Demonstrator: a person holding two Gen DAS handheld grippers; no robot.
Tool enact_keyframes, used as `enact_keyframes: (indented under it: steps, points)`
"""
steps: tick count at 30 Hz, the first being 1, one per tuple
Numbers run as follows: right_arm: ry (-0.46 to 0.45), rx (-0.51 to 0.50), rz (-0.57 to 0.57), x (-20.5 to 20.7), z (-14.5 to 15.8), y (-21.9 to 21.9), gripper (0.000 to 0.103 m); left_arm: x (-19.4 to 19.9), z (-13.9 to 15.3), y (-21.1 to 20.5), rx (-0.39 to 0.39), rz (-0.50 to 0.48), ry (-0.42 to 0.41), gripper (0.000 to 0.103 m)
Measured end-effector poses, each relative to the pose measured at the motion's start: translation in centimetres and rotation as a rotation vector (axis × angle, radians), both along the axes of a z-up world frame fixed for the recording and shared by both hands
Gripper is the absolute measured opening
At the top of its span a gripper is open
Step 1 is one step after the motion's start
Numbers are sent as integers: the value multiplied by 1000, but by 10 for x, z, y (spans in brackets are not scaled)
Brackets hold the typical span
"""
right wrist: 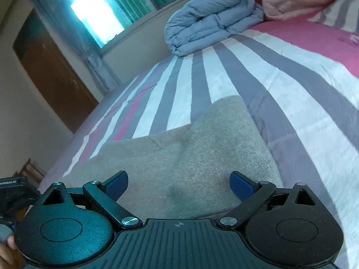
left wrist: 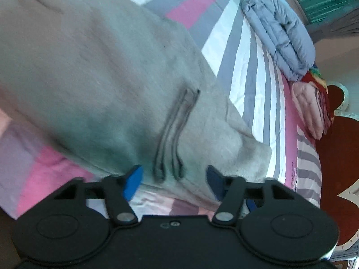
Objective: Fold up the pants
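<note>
I see the grey pants (left wrist: 94, 67) lying flat on the striped bed sheet (left wrist: 244, 67). My left gripper (left wrist: 174, 177) is at the drawstrings (left wrist: 172, 134), jaws wide, holding nothing. Right gripper (right wrist: 179, 183) also wide, over the fabric. Folded blue quilt (right wrist: 211, 20) is further away.

The pants (left wrist: 94, 71) are plain grey-beige, with two dark stitched lines (left wrist: 172, 134) near the waist. Under them the bedsheet (right wrist: 258, 78) runs in stripes — grey, white, pink. Far right lie a folded blue-grey quilt (left wrist: 282, 33) and a pale pink one (left wrist: 309, 109).
</note>
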State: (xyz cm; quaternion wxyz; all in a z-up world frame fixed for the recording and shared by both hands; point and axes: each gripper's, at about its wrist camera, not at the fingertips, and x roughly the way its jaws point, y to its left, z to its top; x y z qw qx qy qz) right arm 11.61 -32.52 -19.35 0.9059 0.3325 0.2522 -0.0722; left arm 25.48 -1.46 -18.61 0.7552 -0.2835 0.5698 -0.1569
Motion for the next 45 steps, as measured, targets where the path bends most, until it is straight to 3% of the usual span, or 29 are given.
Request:
enact_keyframes:
  steps: [3,5,6,7,8,10,16,18,19,23,25,27,32,35,37,41,42,45]
  points:
    - [-11,-30,16,-11,6,6,96,3,-13,-12,-53,11,35,48]
    - [-19,-42,28,-16,4,8,96,4,-16,-21,-52,9,12,48]
    - [-27,-41,31,-17,3,8,96,4,-17,-24,-55,13,0,42]
    - [-36,-33,32,-18,0,6,96,4,-18,-26,-50,19,-19,24]
    - [-43,-24,32,-19,-2,5,96,4,-16,-28,-38,18,-37,15]
    - [-47,-17,34,-20,-3,4,96,2,-8,-29,-24,22,-79,12]
    - [-63,19,31,-20,5,0,96,-8,66,-36,-9,-20,-422,9]
    - [-83,37,28,-20,12,2,96,-12,78,-26,2,-19,-497,9]
    - [-90,42,27,-20,15,3,96,-10,72,-22,26,-28,-484,9]
    - [-27,-4,32,-7,14,10,96,3,-4,-18,158,-89,-230,11]
    - [37,-30,34,1,10,11,96,2,-19,-9,116,-65,-210,14]
    - [49,-70,38,3,15,14,96,3,-16,-5,78,-43,-189,17]
    - [-6,-151,75,19,41,31,96,-4,9,-1,91,-51,-241,29]
    - [29,-217,106,37,39,51,96,-12,20,19,108,14,-252,45]
    - [81,-259,131,46,28,66,96,-16,26,34,129,62,-262,63]
    - [234,-430,208,62,-1,96,96,-27,34,72,177,174,-277,63]
    - [237,-467,220,62,-8,99,96,-27,35,83,183,208,-266,63]
    - [243,-414,201,60,-7,92,96,-31,37,123,178,326,-254,63]
